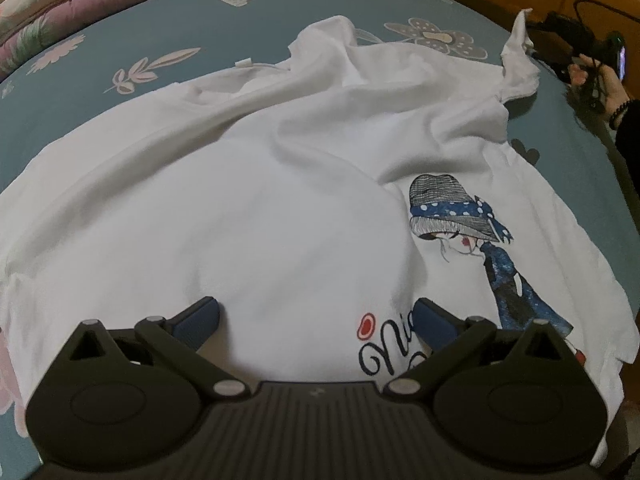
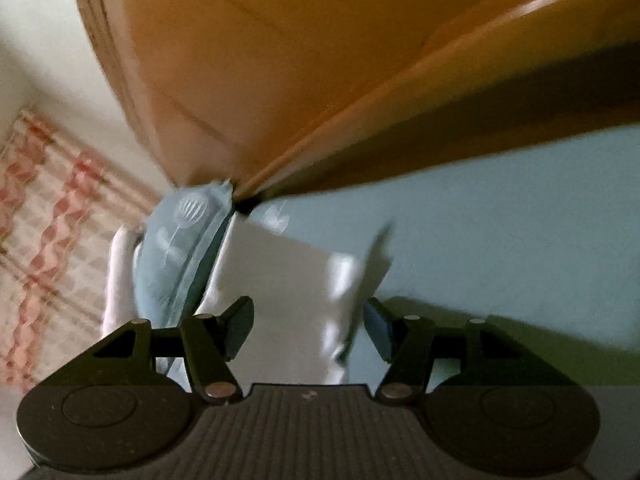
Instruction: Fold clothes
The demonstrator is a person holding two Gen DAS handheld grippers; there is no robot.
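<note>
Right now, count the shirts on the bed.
1: a white shirt spread across the bed, under the left gripper. Others may lie out of view.

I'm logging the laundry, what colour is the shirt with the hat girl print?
White T-shirt, with a blue, grey and black print; clearest in the left wrist view.

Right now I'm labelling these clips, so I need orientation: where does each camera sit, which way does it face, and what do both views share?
Left wrist: on the left hand-held gripper, open, looking down along the white T-shirt spread on the blue floral bedsheet; the person's hand shows far right.
Right wrist: on the right hand-held gripper, open, rolled sideways, facing the wooden bed frame; no body part shows.
Shared: the white T-shirt and the bedsheet.
</note>
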